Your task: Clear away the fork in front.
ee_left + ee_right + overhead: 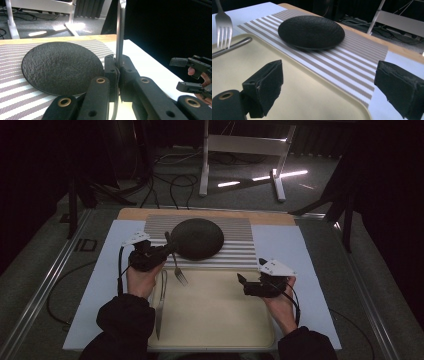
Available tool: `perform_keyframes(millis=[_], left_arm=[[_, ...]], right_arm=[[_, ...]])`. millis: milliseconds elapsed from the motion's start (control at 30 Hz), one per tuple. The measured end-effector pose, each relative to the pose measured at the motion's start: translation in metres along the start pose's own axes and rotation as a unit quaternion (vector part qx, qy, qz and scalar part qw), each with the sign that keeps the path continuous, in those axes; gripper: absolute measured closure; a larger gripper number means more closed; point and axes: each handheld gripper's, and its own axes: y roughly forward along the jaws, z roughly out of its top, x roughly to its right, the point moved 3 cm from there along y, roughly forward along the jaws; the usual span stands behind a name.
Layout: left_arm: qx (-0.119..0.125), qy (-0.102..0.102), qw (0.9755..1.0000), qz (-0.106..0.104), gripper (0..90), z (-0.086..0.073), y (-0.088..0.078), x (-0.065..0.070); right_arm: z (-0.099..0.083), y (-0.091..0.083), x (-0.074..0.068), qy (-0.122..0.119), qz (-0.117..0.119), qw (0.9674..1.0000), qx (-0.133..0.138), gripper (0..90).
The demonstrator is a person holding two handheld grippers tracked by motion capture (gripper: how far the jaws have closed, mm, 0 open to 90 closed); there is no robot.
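Dark room all round, and under my hands a white table (295,251) with a striped placemat (235,251) and a cream tray (215,312). My left gripper (167,251) has its jaws pinched tight on the fork (177,265) near mid-handle: handle running up and away, tines hanging down over the tray's far left edge. The black plate (197,237) sits on the mat just right of that gripper, almost touching the fork. A knife (161,305) lies lengthwise along the tray's left side. My right gripper (246,286) hovers over the tray, jaws wide, empty. I'd say the left is nearer the plate.
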Motion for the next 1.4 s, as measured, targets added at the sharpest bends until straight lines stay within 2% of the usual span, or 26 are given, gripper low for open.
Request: perform_keyframes(millis=[400, 667, 733, 900, 1200, 1400], left_arm=[[-0.011, 0.0, 0.9999, -0.001, 87.0, -0.004, 0.0, -0.003], [-0.019, -0.003, 0.9998, -0.005, 87.0, -0.009, -0.001, -0.005], [-0.02, -0.004, 0.9998, -0.006, 87.0, -0.009, -0.002, -0.006], [-0.024, -0.005, 0.9996, -0.014, 87.0, -0.01, -0.004, -0.007], [-0.036, -0.008, 0.9991, -0.021, 87.0, -0.019, -0.005, -0.009], [-0.054, -0.013, 0.9979, -0.034, 87.0, -0.028, -0.006, -0.011]], right_arm=[[-0.031, -0.012, 0.017, 0.032, -0.013, 0.9994, -0.007, 8.5], [-0.04, -0.021, 0.02, 0.029, -0.008, 0.9993, 0.02, 8.6], [-0.042, -0.023, 0.02, 0.033, -0.008, 0.9993, 0.018, 8.6], [-0.048, -0.03, 0.022, 0.043, -0.008, 0.9985, 0.032, 8.6], [-0.057, -0.038, 0.027, 0.068, -0.015, 0.9968, 0.039, 8.6], [-0.059, -0.039, 0.028, 0.065, -0.016, 0.997, 0.039, 8.6]])
